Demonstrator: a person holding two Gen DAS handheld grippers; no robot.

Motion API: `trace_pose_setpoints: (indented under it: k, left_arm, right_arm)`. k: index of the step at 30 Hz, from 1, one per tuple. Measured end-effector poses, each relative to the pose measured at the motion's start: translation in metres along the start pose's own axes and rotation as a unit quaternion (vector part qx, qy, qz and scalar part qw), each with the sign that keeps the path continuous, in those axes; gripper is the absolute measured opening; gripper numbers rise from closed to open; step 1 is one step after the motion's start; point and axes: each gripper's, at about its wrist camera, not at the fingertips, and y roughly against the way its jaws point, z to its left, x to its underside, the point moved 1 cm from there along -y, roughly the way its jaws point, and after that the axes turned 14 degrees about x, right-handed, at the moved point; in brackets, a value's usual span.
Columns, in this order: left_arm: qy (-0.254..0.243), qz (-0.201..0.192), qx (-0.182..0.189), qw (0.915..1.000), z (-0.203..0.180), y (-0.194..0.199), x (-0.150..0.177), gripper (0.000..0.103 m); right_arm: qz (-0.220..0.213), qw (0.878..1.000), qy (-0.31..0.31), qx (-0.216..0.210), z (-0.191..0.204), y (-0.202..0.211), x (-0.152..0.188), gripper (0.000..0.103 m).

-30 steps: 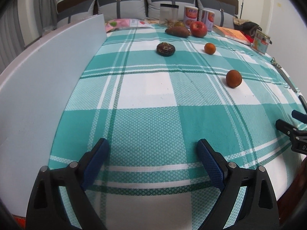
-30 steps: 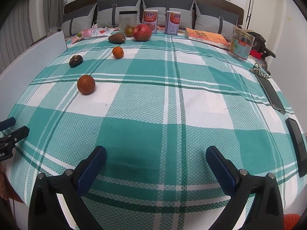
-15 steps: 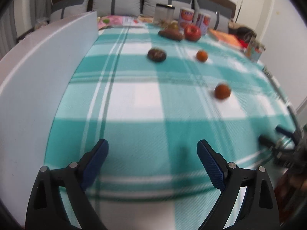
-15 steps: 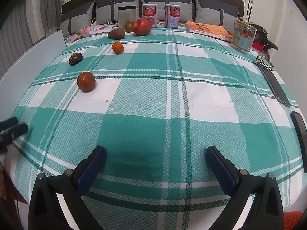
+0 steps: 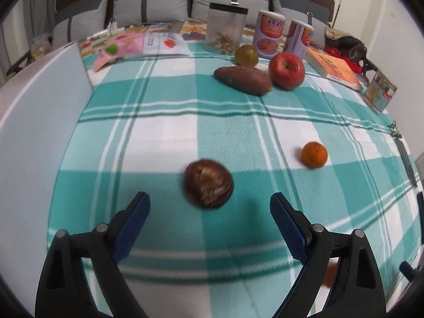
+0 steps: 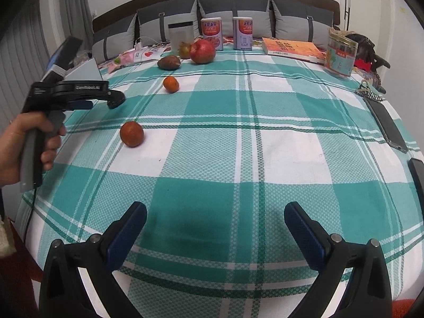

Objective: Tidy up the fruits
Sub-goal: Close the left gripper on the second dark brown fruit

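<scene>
The checked cloth [image 6: 238,159] is woven and matt. The apple [image 5: 286,70] has smooth, glossy skin; beside it the sweet potato [image 5: 242,80] looks dull and rough. The fingers [image 6: 124,233] carry textured blue rubbery pads on black plastic.

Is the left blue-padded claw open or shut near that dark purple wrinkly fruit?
Open. The left gripper has its two blue pads wide apart, with the dark purple wrinkly fruit just ahead of the gap, on the checked cloth, not pinched.

both wrist views look low across the bed [image 6: 238,159] toward the pillows; the left sits nearer, sharing the red apple [image 5: 286,70].
</scene>
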Motion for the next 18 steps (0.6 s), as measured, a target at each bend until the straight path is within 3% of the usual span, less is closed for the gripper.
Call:
trace_pose_setpoints:
  k: [1, 3, 9, 13, 18]
  left_arm:
    - [-0.002, -0.001, -0.002, 1.0, -0.001, -0.003, -0.002, 0.083]
    - [0.001, 0.006, -0.005, 1.0, 0.001, -0.011, -0.004, 0.045]
    - [0.006, -0.008, -0.004, 0.9999, 0.008, 0.01, 0.013, 0.042]
    - [-0.002, 0.006, 0.001, 1.0, 0.01, 0.048, 0.047, 0.042]
    - [-0.017, 0.008, -0.02, 0.9996, 0.018, 0.076, 0.093, 0.043]
  right_arm:
    - [0.002, 1.0, -0.005, -0.001, -0.002, -0.001, 0.0, 0.103]
    - [0.007, 1.0, -0.018, -0.003, -0.008, -0.004, -0.002, 0.103]
    - [0.016, 0.999, -0.045, -0.005, -0.02, -0.008, -0.003, 0.103]
    - [0.008, 0.999, -0.05, -0.006, -0.021, -0.005, -0.006, 0.103]
    - [0.005, 0.999, -0.042, -0.005, -0.016, -0.003, -0.006, 0.103]
